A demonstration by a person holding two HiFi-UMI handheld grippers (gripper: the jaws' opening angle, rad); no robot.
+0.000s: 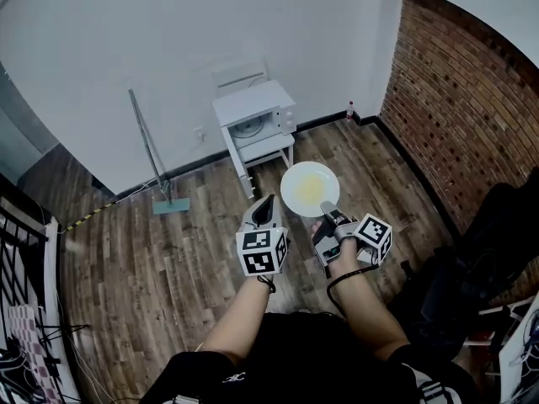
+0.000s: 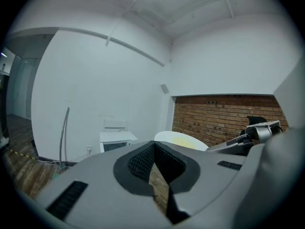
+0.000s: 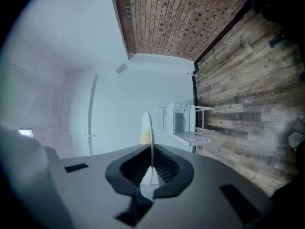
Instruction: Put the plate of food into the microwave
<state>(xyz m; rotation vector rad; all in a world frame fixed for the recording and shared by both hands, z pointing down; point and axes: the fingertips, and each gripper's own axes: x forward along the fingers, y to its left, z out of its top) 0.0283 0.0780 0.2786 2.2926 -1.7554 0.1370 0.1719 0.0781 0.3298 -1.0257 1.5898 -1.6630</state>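
A round white plate (image 1: 310, 188) with yellow food on it is held level over the wood floor. My right gripper (image 1: 325, 208) is shut on its near rim. In the right gripper view the plate (image 3: 148, 128) runs edge-on between the closed pads of that gripper (image 3: 151, 152). My left gripper (image 1: 266, 203) hovers just left of the plate, its tips together with nothing between them (image 2: 153, 145). It sees the plate (image 2: 181, 139) and the right gripper (image 2: 252, 132) at its right. The white microwave (image 1: 254, 116) sits on a small white stand (image 1: 271, 150) against the far wall, ahead of both grippers.
A long-handled floor tool (image 1: 156, 162) leans on the wall left of the microwave. A small bottle (image 1: 349, 110) stands in the corner by the brick wall (image 1: 459, 99). Dark furniture (image 1: 497, 242) fills the right side. Cables and a rack (image 1: 25, 310) lie at the far left.
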